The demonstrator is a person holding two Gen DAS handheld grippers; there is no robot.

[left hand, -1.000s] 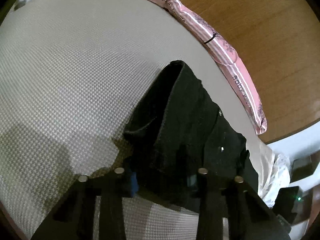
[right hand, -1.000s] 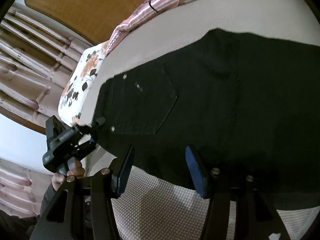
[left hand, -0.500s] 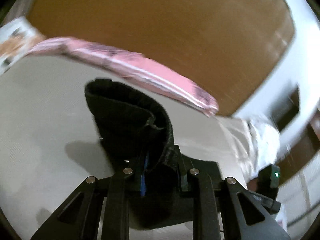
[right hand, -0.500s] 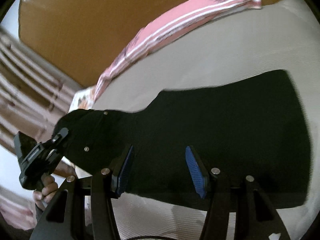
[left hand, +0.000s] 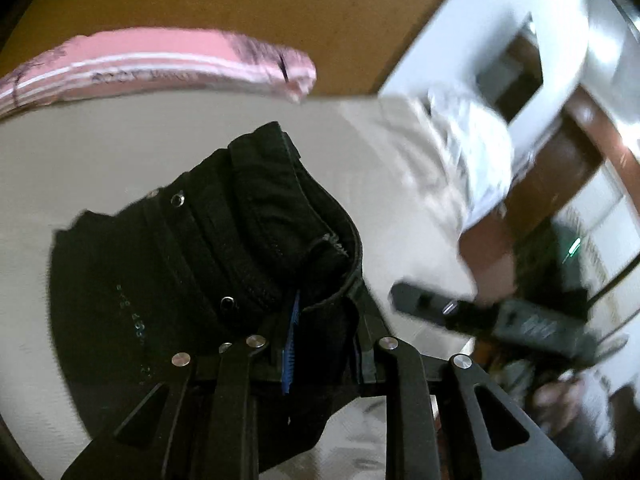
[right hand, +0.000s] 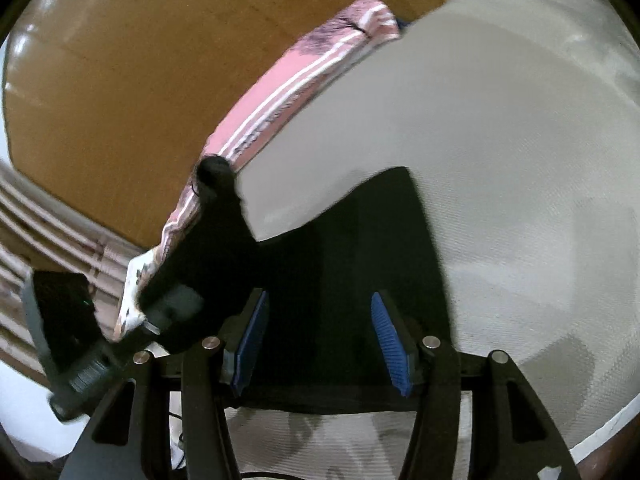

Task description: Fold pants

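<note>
Item: black pants [left hand: 208,264], one pair, denim-like with rivets, zip and stitched waistband.

Nearest, left wrist view: left hand-held gripper [left hand: 324,340], jaws narrow and just closing, clamped on a bunched fold of waistband beside the fly; cloth lifts off the bed [left hand: 100,152] and hangs toward 10 o'clock.

Nearest, right wrist view: right hand-held gripper [right hand: 320,336], jaws about half apart; dark fabric fills the gap, but whether the pads press it cannot be told.

Middle: legs lie flat on the bed, hem edge at 1 o'clock.

Far: pink striped pillow [right hand: 296,80] at 12 o'clock, wooden headboard [right hand: 120,100] behind.

Handling, judged: soft, limp, moderately heavy, not fragile; sags between holds. Best hold: thick waistband seam or hem, where layers give grip.
</note>
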